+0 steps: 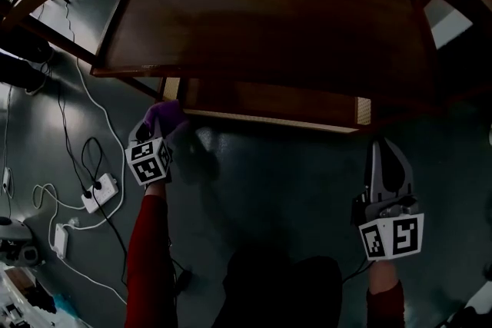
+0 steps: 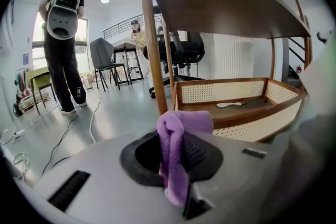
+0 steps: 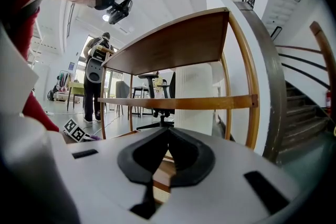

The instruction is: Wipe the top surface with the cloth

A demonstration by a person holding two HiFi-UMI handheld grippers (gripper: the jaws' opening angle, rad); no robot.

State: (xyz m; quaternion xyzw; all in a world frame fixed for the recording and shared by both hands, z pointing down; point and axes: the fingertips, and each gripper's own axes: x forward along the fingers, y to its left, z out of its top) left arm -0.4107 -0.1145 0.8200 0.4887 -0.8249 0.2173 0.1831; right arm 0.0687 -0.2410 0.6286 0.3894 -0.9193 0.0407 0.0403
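Cloth (image 2: 176, 149), purple, pinched between the closed jaws of the left gripper (image 1: 156, 133). It is held low off the table's near-left corner, beside the leg (image 2: 152, 34) and below the top (image 1: 269, 19), which it does not touch. Right gripper (image 3: 161, 157) off the near-right corner, jaws pressed together on nothing. We judge the wipe not yet begun: we must lift the cloth over the near edge, lay it on the top and sweep its whole span.
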